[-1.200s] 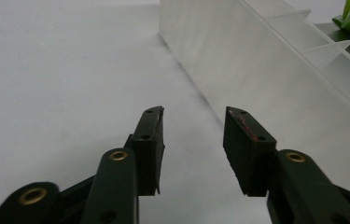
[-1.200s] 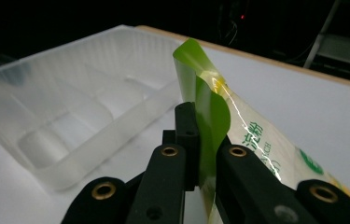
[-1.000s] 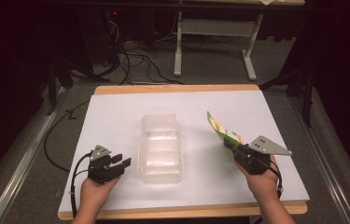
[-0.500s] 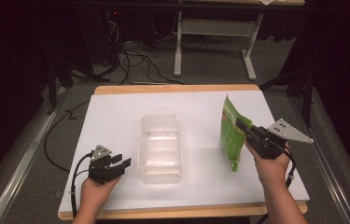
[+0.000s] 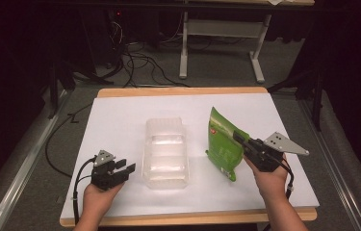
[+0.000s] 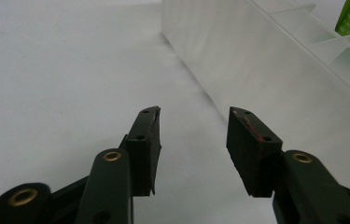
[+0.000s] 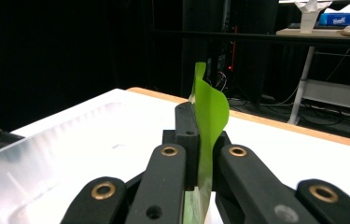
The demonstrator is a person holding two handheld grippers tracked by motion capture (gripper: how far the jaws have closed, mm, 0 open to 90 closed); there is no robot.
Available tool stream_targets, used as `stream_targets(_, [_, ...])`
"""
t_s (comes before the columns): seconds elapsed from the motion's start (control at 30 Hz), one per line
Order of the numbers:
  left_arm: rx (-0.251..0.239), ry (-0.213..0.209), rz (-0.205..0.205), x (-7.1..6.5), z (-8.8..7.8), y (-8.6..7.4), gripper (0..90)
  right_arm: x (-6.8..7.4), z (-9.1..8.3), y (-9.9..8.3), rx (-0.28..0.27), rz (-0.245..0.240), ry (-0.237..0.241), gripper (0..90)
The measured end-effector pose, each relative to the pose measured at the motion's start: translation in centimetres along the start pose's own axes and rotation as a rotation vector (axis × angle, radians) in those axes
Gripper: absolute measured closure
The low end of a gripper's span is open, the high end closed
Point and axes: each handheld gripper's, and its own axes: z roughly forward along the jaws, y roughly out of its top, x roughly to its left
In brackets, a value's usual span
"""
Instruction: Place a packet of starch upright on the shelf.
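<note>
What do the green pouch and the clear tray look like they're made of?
Green pouch: thin, flexible plastic film, glossy by its sheen; its edge curls above the right gripper pinching it. Clear tray: stiff translucent plastic, slightly frosted, with moulded ribs; the white table shows through it.

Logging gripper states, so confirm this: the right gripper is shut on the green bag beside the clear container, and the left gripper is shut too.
Not quite. The left gripper is open, its jaws apart in the left gripper view. The rest holds: right gripper, green bag, clear container.

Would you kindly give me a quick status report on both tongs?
Left tongs open, empty, beside clear tray. Right tongs shut on green pouch, held upright right of tray. Nothing between pouch and tray.
</note>
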Motion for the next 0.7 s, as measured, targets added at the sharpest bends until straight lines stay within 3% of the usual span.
stream_targets(0.23, [0.012, -0.001, 0.010, -0.3, 0.1, -0.1, 54.7, -0.2, -1.1, -1.0, 0.002, 0.025, 0.005, 86.7])
stream_targets(0.5, [0.008, -0.007, 0.011, -0.3, 0.1, 0.0, 54.5, -0.4, 0.1, -2.4, 0.087, 0.036, 0.017, 78.2])
stream_targets(0.7, [0.005, -0.009, 0.012, -0.4, 0.0, 0.0, 54.4, -0.5, 0.4, -2.8, 0.116, 0.055, 0.008, 73.8])
